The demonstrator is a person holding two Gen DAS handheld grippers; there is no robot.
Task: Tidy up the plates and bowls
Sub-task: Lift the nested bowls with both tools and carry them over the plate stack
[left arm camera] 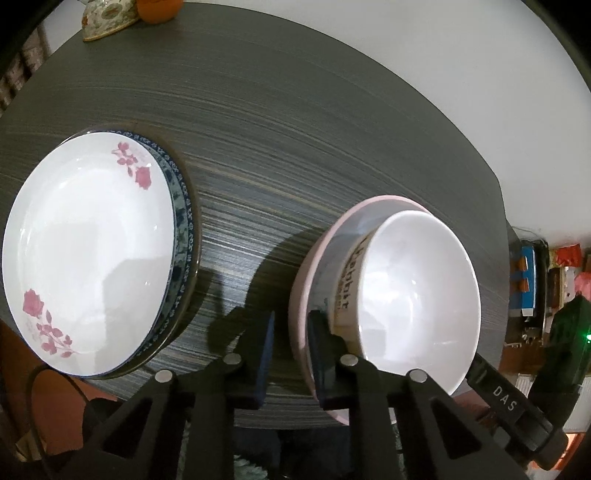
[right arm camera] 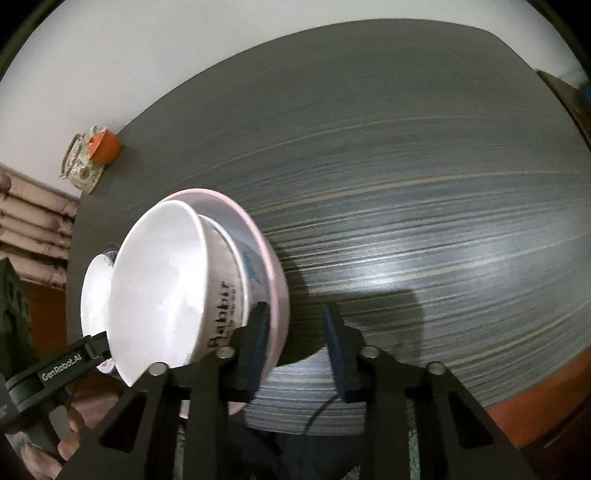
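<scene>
Bowls, two in number, stand nested at the lower right of the left wrist view: one white bowl with dark letters on its side sits inside one wider pink bowl, near the lower edge of the dark striped surface. At the left of the same view there are two plates in one stack: a white plate with pink roses lies on a plate with a blue pattern, and only the rim of the lower one shows. The stack and the bowls are apart, with bare surface between them. The left claw has the rim of the pink bowl between its two pads, one inside and one outside; whether they press on it I cannot tell. The right claw takes the same bowl from the other side: its inner pad is between the white bowl and the pink rim, while its outer pad stands clear of the rim, so it is released. At the upper left, one orange ball rests beside one patterned object.
</scene>
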